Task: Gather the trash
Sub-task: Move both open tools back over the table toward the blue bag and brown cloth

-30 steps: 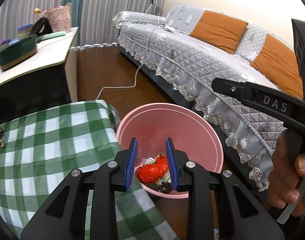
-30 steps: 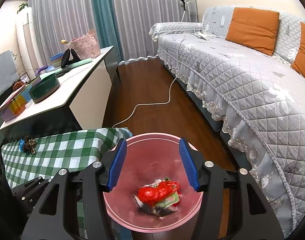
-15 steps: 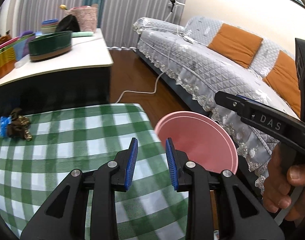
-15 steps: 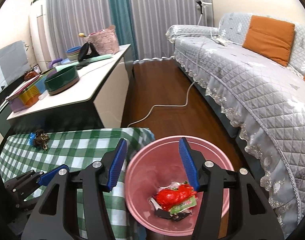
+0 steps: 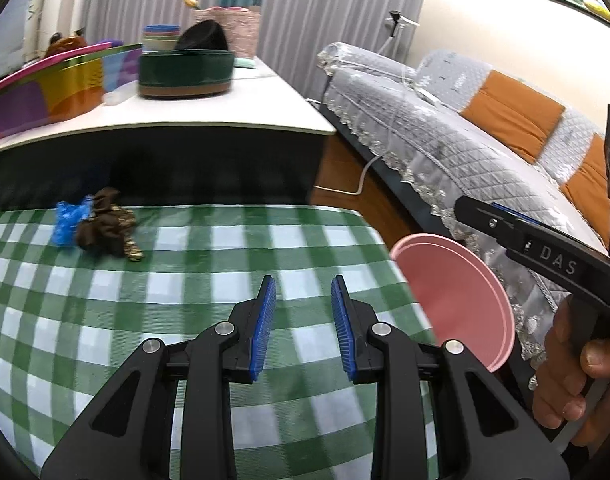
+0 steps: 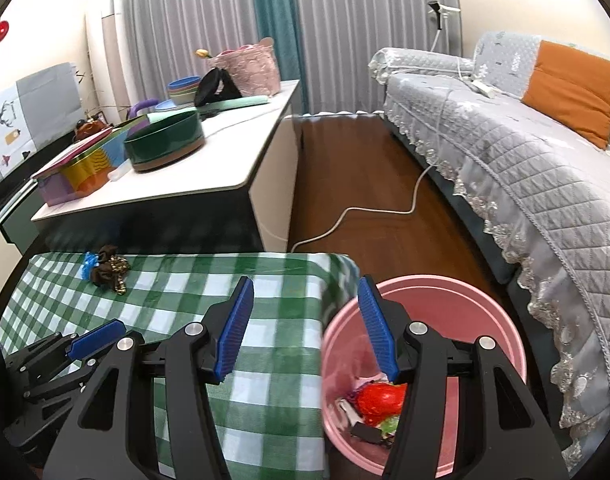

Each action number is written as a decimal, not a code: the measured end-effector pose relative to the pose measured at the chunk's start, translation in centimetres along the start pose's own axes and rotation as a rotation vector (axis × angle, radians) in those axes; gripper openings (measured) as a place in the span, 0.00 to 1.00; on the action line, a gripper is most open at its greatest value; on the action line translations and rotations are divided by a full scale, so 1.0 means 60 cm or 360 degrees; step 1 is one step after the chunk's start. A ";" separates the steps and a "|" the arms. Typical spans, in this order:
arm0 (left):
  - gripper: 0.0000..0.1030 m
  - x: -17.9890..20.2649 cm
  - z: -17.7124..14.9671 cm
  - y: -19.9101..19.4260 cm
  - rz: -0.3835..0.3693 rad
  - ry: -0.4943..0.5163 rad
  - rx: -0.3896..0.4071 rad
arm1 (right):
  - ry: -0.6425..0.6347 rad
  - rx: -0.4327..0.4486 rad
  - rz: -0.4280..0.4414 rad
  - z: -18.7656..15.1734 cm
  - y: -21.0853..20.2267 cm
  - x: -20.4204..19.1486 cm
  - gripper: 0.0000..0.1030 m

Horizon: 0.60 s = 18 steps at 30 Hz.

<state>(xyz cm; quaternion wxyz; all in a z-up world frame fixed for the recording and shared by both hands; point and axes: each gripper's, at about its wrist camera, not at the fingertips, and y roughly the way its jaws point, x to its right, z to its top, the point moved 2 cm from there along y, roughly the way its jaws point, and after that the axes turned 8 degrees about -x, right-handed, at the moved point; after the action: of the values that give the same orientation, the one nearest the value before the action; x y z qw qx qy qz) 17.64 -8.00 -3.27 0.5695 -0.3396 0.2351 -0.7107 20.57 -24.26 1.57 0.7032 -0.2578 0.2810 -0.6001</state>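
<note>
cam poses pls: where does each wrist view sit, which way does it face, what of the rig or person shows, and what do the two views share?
Left wrist: on the left gripper, over the checked tablecloth, facing the white cabinet; the right gripper and a hand show.
Right wrist: on the right gripper, above the table's edge and pink bin; left gripper at lower left.
Shared: tablecloth, bin, brown-and-blue wrappers, sofa.

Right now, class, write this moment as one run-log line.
left gripper: jaws open, empty | right gripper: jaws open, empty | brown and blue wrappers: on checked tablecloth | pink bin: holds trash
</note>
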 end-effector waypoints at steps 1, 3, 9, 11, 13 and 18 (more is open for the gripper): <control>0.27 -0.008 0.001 -0.002 0.0012 -0.0016 0.0006 | -0.0010 0.0000 0.0006 0.000 0.002 -0.005 0.53; 0.27 -0.024 0.000 -0.004 0.0026 -0.0054 0.0013 | -0.0034 -0.0009 0.0027 -0.002 0.011 -0.019 0.53; 0.27 -0.073 -0.001 -0.004 0.0082 -0.0130 0.0023 | -0.0080 -0.0024 0.0098 -0.002 0.030 -0.058 0.53; 0.27 -0.091 -0.002 -0.006 0.0099 -0.0167 0.0031 | -0.0093 -0.0022 0.0123 -0.002 0.034 -0.069 0.53; 0.27 -0.110 0.000 -0.005 0.0117 -0.0210 0.0037 | -0.0119 -0.0025 0.0144 -0.004 0.039 -0.084 0.53; 0.27 -0.167 0.004 -0.013 0.0224 -0.0315 0.0088 | -0.0157 -0.0040 0.0204 -0.012 0.052 -0.112 0.53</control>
<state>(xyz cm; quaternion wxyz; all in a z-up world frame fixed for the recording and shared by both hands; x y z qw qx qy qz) 18.51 1.90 -4.66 0.6475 -0.3751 0.1813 -0.6381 21.45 -17.15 -0.54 0.7499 -0.2774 0.2694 -0.5368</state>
